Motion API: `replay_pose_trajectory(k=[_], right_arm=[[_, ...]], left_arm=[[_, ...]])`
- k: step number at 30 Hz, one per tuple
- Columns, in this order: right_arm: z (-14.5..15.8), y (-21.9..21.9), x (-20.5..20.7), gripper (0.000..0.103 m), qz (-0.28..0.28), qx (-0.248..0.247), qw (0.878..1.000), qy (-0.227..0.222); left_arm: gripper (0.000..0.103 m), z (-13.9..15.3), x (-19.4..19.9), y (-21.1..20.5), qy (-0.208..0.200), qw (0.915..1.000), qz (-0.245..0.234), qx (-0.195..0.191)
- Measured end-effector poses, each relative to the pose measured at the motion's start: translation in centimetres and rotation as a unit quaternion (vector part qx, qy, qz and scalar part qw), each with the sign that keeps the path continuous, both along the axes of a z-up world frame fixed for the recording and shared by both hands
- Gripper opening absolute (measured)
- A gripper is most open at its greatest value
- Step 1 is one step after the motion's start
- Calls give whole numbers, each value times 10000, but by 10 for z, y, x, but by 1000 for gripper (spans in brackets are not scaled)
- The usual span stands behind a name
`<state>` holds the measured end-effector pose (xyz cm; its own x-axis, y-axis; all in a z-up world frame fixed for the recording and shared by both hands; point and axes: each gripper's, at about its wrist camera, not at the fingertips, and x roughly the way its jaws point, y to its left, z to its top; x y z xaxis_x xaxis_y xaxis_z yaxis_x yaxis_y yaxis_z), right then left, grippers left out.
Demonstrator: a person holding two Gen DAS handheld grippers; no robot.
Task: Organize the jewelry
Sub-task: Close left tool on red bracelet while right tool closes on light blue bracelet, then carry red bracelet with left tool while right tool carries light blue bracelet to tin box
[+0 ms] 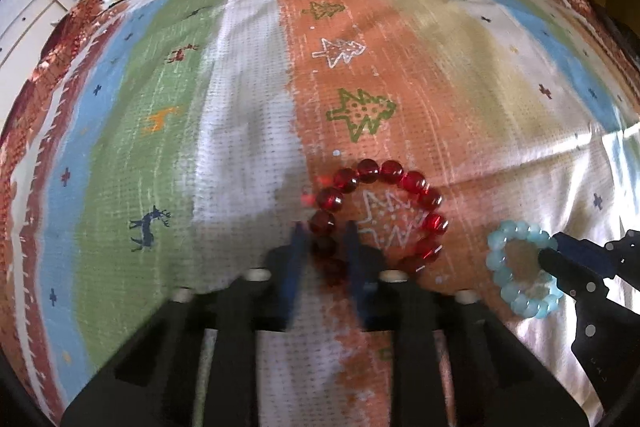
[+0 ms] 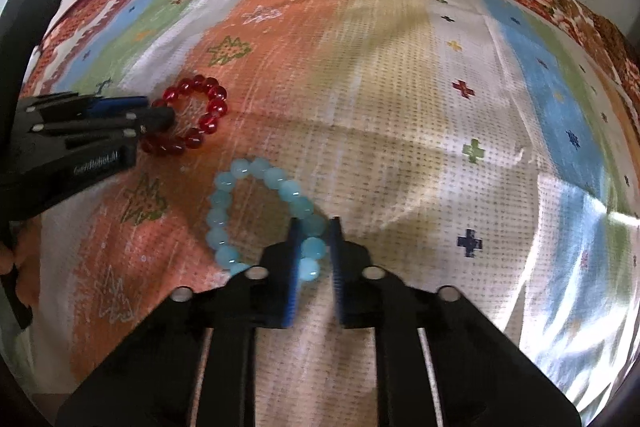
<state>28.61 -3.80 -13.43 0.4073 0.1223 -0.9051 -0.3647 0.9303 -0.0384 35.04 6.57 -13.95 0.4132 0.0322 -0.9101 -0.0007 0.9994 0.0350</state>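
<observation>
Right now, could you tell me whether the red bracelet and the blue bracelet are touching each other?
Apart. The right wrist view shows bare patterned cloth between the red bracelet and the blue bracelet.

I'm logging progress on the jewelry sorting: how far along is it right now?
Nothing looks sorted yet: both bracelets lie on the patterned cloth, with no box or tray in view. In hand: the left gripper is closed on the red bead bracelet, the right gripper on the light blue bead bracelet. Left: lifting and placing both.
</observation>
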Motion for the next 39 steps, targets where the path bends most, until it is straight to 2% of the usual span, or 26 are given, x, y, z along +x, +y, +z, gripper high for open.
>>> replay_pose_trajectory(k=[5,10,17,39], right_arm=[[3,-2,0,12,20,94,9999,63],[9,-1,-7,12,14,151,9999,31],[30,1,-20,12,61,277,9995,-157],[74,-9,-57,12,150,466,9969,-615]], left_arm=[[13,6,-5,4,64,9999,67,-135],[13,23,-16,5,-69,9995,73,-312],[13,49,-34,0,-293,9982,2,-519],[13,93,-84,-5,-655,9935,145,-916]])
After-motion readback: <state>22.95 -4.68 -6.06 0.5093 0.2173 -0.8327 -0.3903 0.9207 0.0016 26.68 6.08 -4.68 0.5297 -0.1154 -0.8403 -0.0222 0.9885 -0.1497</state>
